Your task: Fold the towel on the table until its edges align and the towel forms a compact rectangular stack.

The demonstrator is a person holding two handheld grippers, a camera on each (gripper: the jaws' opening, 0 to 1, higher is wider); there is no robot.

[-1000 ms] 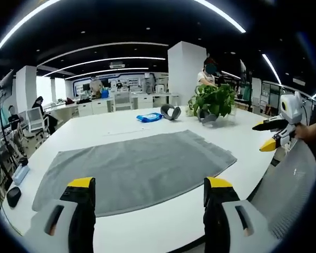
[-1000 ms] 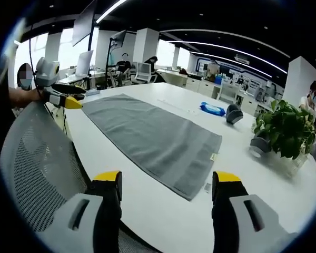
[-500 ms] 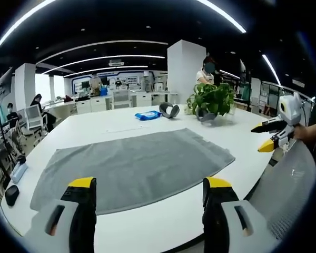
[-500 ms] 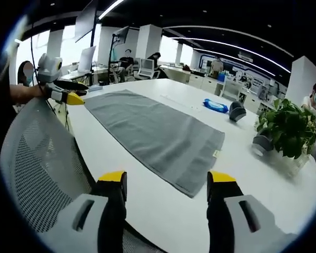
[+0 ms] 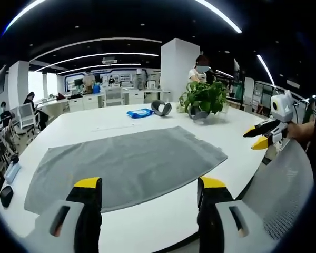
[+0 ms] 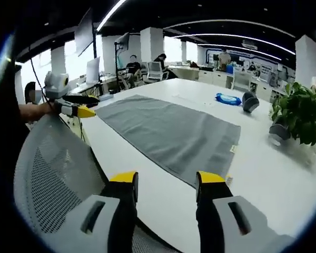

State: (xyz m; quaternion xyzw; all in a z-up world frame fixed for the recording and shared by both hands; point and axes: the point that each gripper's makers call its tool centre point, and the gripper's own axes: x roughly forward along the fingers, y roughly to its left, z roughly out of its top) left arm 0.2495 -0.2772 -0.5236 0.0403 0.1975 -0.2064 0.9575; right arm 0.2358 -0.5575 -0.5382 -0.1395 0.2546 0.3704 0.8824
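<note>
A grey towel (image 5: 124,163) lies flat and unfolded on the white table (image 5: 163,221); in the right gripper view the towel (image 6: 171,134) stretches away to the left. My left gripper (image 5: 147,185) is open, held above the table's near edge just short of the towel's near hem. My right gripper (image 6: 166,178) is open too, above the table edge near the towel's right-hand corner. The right gripper (image 5: 260,138) also shows at the right of the left gripper view, and the left gripper (image 6: 76,105) at the left of the right gripper view. Neither holds anything.
A grey mesh chair back (image 6: 52,174) stands against the table's near edge, also seen as the chair (image 5: 284,184). A potted plant (image 5: 203,97), a blue packet (image 5: 139,113) and a dark headset (image 5: 160,108) sit at the far side. People work at desks beyond.
Both cameras shifted slightly. The right gripper's jaws have narrowed a little and the view has swung toward the towel's end. The towel has not moved.
</note>
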